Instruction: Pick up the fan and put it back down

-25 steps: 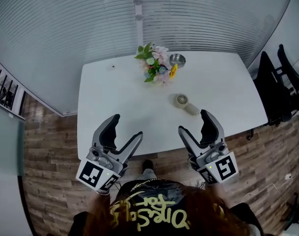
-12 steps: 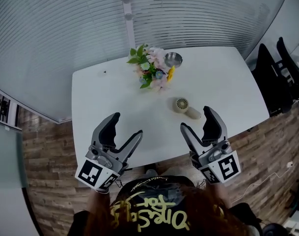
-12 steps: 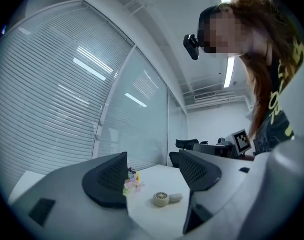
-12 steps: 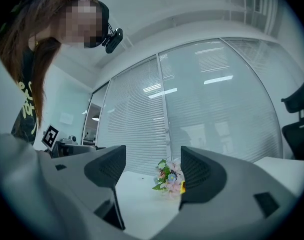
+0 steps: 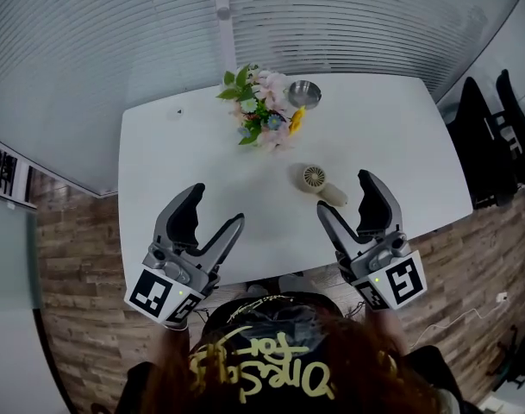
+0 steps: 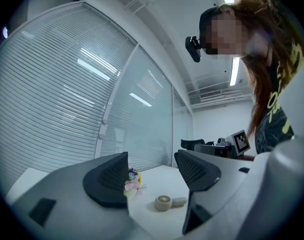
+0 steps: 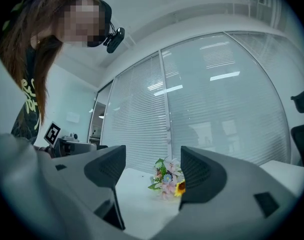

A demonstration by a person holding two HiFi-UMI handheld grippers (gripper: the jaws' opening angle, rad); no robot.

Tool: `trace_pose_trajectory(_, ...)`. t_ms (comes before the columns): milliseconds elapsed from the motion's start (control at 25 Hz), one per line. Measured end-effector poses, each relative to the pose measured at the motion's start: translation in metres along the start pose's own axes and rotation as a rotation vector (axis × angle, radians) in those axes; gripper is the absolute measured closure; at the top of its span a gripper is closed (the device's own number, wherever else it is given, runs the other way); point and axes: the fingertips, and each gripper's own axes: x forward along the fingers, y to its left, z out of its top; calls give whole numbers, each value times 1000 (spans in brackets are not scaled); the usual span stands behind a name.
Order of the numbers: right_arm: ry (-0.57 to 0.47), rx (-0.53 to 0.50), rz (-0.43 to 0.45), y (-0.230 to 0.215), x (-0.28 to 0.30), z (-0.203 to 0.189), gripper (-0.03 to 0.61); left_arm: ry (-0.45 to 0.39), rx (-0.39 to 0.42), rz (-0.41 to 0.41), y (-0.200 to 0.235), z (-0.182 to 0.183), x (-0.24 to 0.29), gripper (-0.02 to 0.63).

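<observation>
1. The left claw is spread wide with nothing between its jaws. The right claw is spread too, and equally empty. Both hover over the near edge of the worktop, pointing roughly level across it.
2. The fan, a small pale handheld one, lies flat on the white worktop. It is just ahead of the right claw's inner jaw, near it but not touching, and well apart from the left claw.
3. Farther back stands a bunch of flowers, with a metal bowl just behind it.
4. By my reading the task has barely begun. The fan is not yet gripped, so the grasp, the lift and the setting down all remain. The right claw looks the better placed to take it.
5. The right gripper view shows only the flowers between its jaws and no fan. How high either claw hangs above the worktop cannot be told. The person's head covers part of the near edge, and the fan's details are too small to make out.
</observation>
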Motion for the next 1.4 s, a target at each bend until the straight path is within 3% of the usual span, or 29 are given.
trace_pose_trajectory(360,92,8,103,-30,8,-31,253,2,6,106,-6,-5,14,311)
trace_pose_trajectory(1080,534,-170,381,-52,29,-193,252,49,-18,282,-28,-41,14,311)
trace_pose_trajectory(1400,701,-243,425,-60,29,-250,251,48,-28,342,-41,-51,8,311)
